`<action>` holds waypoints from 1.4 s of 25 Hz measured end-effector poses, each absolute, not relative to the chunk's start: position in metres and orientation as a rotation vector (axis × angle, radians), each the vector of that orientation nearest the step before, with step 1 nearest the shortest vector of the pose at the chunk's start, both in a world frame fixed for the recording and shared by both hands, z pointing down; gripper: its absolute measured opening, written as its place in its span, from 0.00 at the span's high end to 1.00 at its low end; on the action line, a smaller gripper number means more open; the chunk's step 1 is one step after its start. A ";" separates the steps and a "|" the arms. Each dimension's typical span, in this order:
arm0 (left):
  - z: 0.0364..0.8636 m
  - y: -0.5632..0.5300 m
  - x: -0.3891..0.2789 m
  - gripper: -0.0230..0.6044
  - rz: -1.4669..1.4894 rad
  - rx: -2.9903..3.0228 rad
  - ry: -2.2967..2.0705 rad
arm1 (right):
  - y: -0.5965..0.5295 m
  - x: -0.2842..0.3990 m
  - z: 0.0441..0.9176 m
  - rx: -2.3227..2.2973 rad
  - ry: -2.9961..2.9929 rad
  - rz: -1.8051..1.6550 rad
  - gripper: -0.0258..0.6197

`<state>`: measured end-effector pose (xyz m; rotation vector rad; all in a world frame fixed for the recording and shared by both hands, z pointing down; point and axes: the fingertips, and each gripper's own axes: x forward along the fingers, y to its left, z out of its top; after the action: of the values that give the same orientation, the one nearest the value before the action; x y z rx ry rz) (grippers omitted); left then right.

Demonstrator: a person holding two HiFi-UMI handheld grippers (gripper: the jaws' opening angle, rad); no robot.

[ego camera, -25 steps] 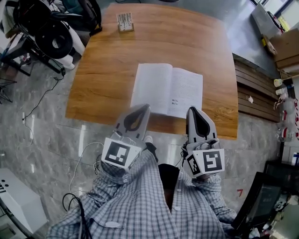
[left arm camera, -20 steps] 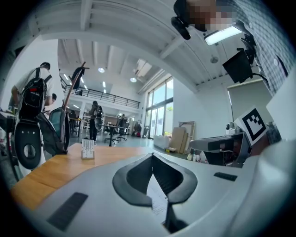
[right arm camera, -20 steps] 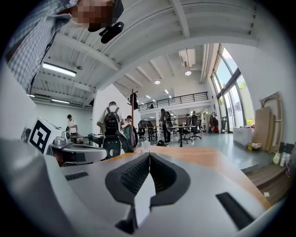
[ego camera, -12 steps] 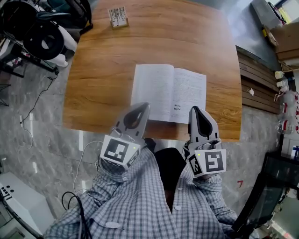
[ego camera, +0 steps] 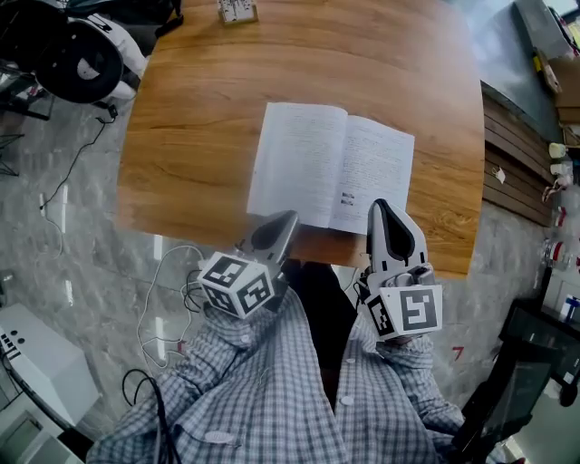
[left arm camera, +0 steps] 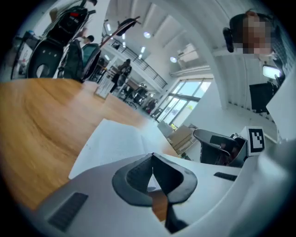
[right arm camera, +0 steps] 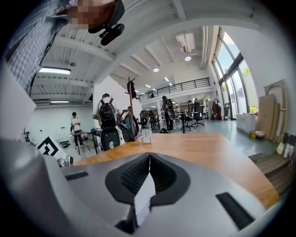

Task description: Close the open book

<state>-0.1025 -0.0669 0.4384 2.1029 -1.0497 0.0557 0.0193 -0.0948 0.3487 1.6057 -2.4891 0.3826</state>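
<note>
1. The book (ego camera: 331, 168) lies open and flat on the wooden counter (ego camera: 199, 109), pages up. It sits close to the edge nearest you, its spine running away from you.
2. Your left gripper (ego camera: 286, 219) points at the near left corner of the book, and in the head view its tip overlaps the lower edge of the left page. Its fingers (left arm camera: 138, 173) are pressed together at the tip with nothing between them. The left gripper view shows the white page just beyond them.
3. Your right gripper (ego camera: 380, 208) sits at the near edge of the right page, its tip over the lower part of that page. Its fingers (right arm camera: 134, 176) also meet at the tip, holding nothing.
4. No view shows clearly whether either tip touches the paper.
5. A small card stand (ego camera: 236, 9) is at the far edge of the counter, well apart from the book.
6. Your checked sleeves (ego camera: 272, 381) run back from both grippers, over the grey stone floor (ego camera: 91, 236).
</note>
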 end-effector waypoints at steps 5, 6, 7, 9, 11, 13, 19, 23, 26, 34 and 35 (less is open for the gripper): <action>0.477 -0.047 -0.101 0.95 -0.001 1.818 -1.083 | -0.100 0.024 0.362 1.549 -2.512 0.425 0.93; 0.482 -0.044 -0.100 0.95 -0.007 1.787 -1.088 | -0.101 0.025 0.365 1.538 -2.512 0.433 0.93; 0.485 -0.042 -0.098 0.95 -0.024 1.762 -1.086 | -0.103 0.027 0.369 1.531 -2.511 0.441 0.93; 0.488 -0.042 -0.095 0.90 -0.102 1.705 -1.072 | -0.106 0.030 0.374 1.524 -2.508 0.457 0.93; 0.490 -0.043 -0.094 0.81 -0.204 1.620 -1.063 | -0.107 0.033 0.379 1.518 -2.508 0.470 0.93; 0.496 -0.042 -0.092 0.73 -0.280 1.539 -1.056 | -0.108 0.036 0.383 1.513 -2.509 0.482 0.93; 0.512 -0.039 -0.081 0.69 -0.391 1.351 -1.027 | -0.109 0.047 0.390 1.513 -2.504 0.518 0.93; 0.518 -0.046 -0.079 0.69 -0.459 1.272 -1.031 | -0.109 0.058 0.392 1.530 -2.496 0.544 0.93; 0.512 -0.054 -0.074 0.69 -0.574 1.242 -0.993 | -0.105 0.064 0.393 1.537 -2.491 0.549 0.93; 0.512 -0.056 -0.064 0.69 -0.586 1.230 -0.913 | -0.102 0.071 0.401 1.533 -2.492 0.599 0.93; 0.516 -0.052 -0.065 0.69 -0.555 1.221 -0.938 | -0.101 0.070 0.401 1.529 -2.495 0.601 0.93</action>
<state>-0.0651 -0.0523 0.5161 1.2212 -0.9379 -0.5554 0.0699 -0.1008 0.4010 1.5285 -2.4954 0.6006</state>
